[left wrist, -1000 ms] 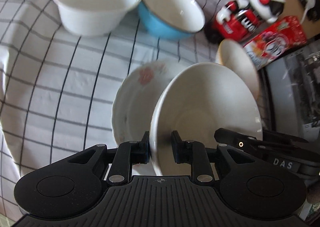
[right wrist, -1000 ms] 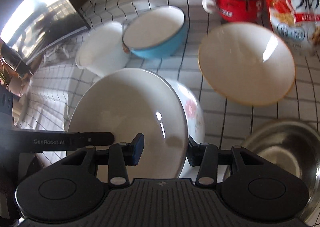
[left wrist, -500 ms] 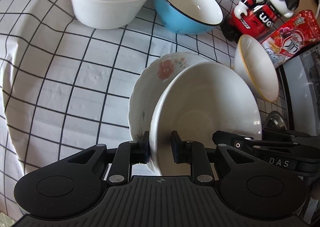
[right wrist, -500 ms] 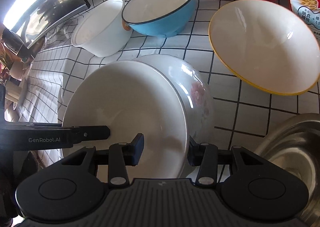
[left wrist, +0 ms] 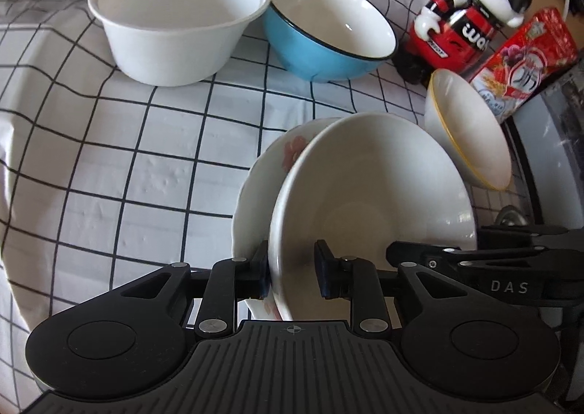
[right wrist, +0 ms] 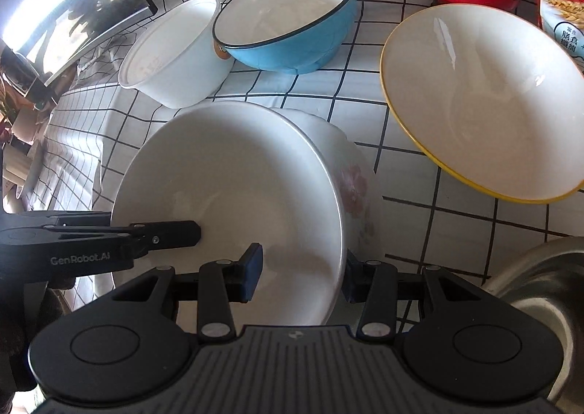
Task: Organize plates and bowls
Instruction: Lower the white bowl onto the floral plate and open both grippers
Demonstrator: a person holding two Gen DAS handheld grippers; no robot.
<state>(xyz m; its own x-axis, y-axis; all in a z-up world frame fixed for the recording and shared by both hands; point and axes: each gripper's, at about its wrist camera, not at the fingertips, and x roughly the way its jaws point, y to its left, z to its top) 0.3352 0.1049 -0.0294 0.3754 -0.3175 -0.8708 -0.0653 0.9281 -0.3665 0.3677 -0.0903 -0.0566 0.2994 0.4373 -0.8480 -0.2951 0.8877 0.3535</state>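
The plain white bowl (left wrist: 383, 195) sat nested in the floral bowl (left wrist: 266, 165) (pink blossom). The left gripper (left wrist: 290, 264) was just loosening around its rim; whether the right gripper (right wrist: 303, 268) gripped it was unclear.

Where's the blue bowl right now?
The blue bowl sits at the far side of the checked cloth, between the white tub on its left and the red robot toy.
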